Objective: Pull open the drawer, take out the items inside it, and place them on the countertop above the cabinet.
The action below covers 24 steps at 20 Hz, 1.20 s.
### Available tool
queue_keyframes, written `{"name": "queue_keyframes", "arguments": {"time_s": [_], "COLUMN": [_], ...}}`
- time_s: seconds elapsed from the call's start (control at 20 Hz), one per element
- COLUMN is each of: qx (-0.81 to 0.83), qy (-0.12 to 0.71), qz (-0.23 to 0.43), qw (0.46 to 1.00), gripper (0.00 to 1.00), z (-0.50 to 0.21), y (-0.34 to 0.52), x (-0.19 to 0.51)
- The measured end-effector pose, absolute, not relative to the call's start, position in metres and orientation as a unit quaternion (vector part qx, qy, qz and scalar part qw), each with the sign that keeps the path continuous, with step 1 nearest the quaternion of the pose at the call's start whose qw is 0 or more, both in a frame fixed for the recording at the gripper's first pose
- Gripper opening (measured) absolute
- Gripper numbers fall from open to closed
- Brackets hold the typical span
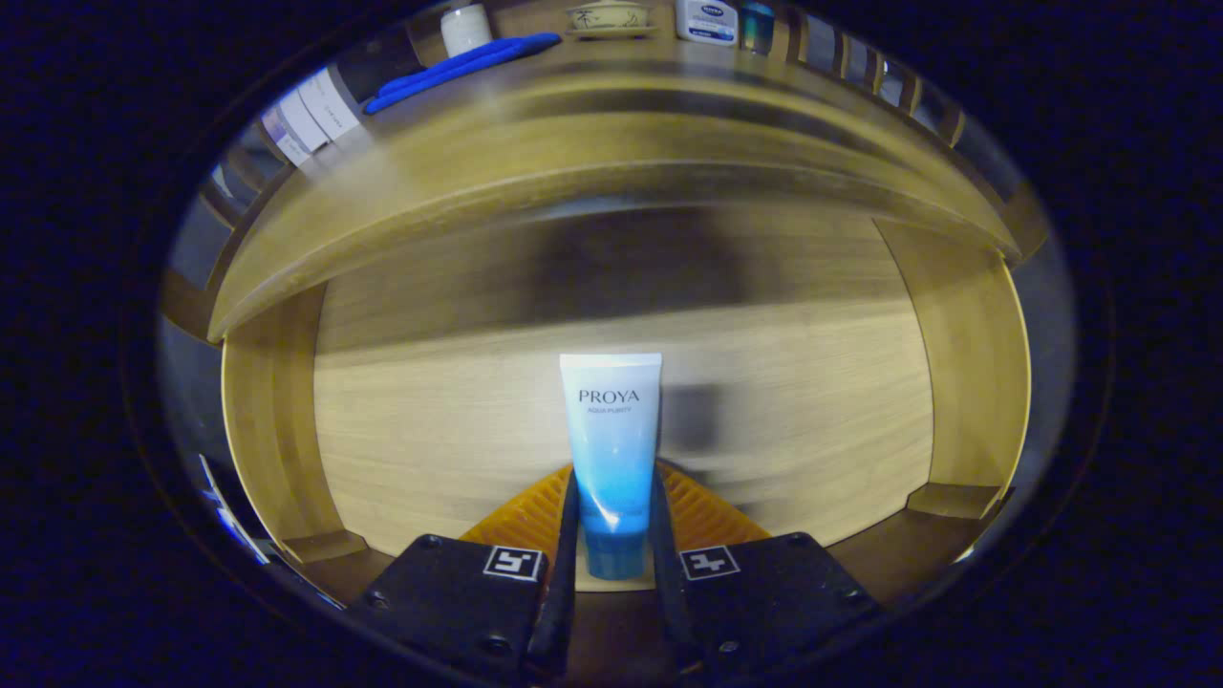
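Note:
A white-to-blue cosmetic tube (611, 449) stands between my two fingers, cap end toward me, and both pads press on its lower body. My gripper (613, 521) is shut on the tube and holds it over the pulled-out wooden drawer (430, 449), whose pale floor lies behind the tube. Above the drawer runs the cabinet's wooden countertop (592, 153).
On the countertop lie a blue cloth-like item (459, 67), a white jar (465, 27), a small dish (607, 17), a white-and-blue tub (705, 19) and a dark bottle with white labels (320, 105). The drawer's side walls (272, 420) rise left and right.

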<state>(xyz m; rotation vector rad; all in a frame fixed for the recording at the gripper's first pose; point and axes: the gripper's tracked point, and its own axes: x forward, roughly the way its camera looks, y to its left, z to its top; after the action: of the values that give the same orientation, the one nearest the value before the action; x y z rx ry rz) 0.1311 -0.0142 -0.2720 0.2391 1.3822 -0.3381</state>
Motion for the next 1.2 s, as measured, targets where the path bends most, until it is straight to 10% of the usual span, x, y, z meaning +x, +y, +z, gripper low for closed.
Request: {"name": "queue_keyframes", "arguments": {"time_s": [1.2], "qx": [0.109], "qy": [0.429], "qz": [-0.090], "qw": [0.892], "gripper": [0.38], "z": [-0.064], "y": [-0.018], "x": [0.218]}}
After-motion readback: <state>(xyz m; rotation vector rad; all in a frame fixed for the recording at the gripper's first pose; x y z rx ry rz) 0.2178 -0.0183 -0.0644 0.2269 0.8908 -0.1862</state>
